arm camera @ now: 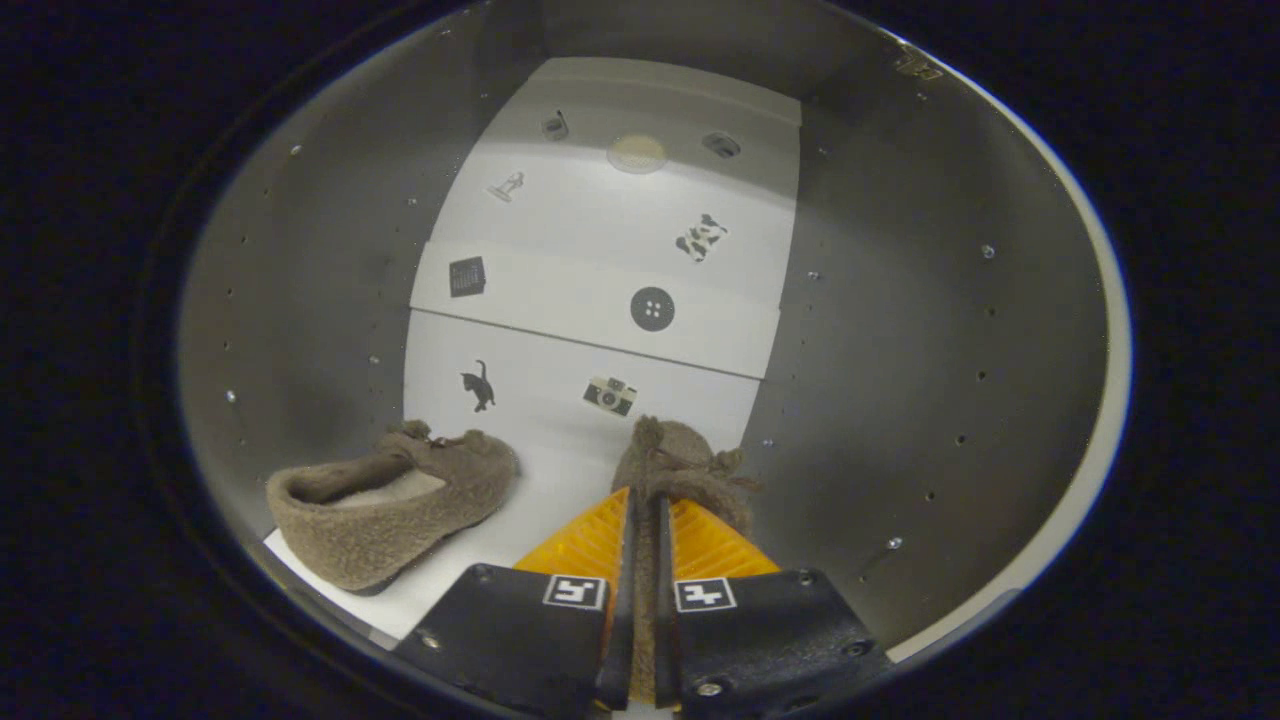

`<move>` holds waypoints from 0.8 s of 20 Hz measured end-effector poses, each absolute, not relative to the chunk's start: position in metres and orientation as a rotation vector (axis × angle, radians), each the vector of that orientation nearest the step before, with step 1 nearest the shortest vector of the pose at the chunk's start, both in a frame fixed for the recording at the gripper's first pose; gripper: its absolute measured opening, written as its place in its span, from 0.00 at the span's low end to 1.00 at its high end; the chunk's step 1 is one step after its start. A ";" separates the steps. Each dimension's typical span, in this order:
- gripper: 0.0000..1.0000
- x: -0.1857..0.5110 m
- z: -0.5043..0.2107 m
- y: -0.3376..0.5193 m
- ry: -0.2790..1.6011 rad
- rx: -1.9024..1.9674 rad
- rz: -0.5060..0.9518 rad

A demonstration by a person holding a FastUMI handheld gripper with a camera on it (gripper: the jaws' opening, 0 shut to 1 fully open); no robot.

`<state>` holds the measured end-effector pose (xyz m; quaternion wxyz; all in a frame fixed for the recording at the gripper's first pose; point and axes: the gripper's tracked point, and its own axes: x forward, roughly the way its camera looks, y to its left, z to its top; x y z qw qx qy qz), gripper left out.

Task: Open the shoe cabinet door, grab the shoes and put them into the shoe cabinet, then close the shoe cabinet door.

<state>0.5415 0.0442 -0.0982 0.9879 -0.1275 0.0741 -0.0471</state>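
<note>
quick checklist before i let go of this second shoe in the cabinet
1. Grip: gripper shut on the held shoe, fuzzy fabric pinched between both fingers: ok.
2. Inside the cabinet: grey side wall and white back panel surround the view: ok.
3. First shoe lies to the left, apart from the held shoe: ok.
4. Held shoe resting on the shelf floor: cannot tell, fingers hide its underside.
5. Door position: cannot tell.
</note>
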 end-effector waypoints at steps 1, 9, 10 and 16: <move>0.25 0.539 -0.099 0.041 0.159 -0.263 -0.108; 1.00 0.481 -0.050 0.042 0.071 -0.240 -0.112; 1.00 0.468 -0.045 0.044 0.067 -0.227 -0.105; 1.00 0.361 -0.015 0.093 0.092 -0.080 0.064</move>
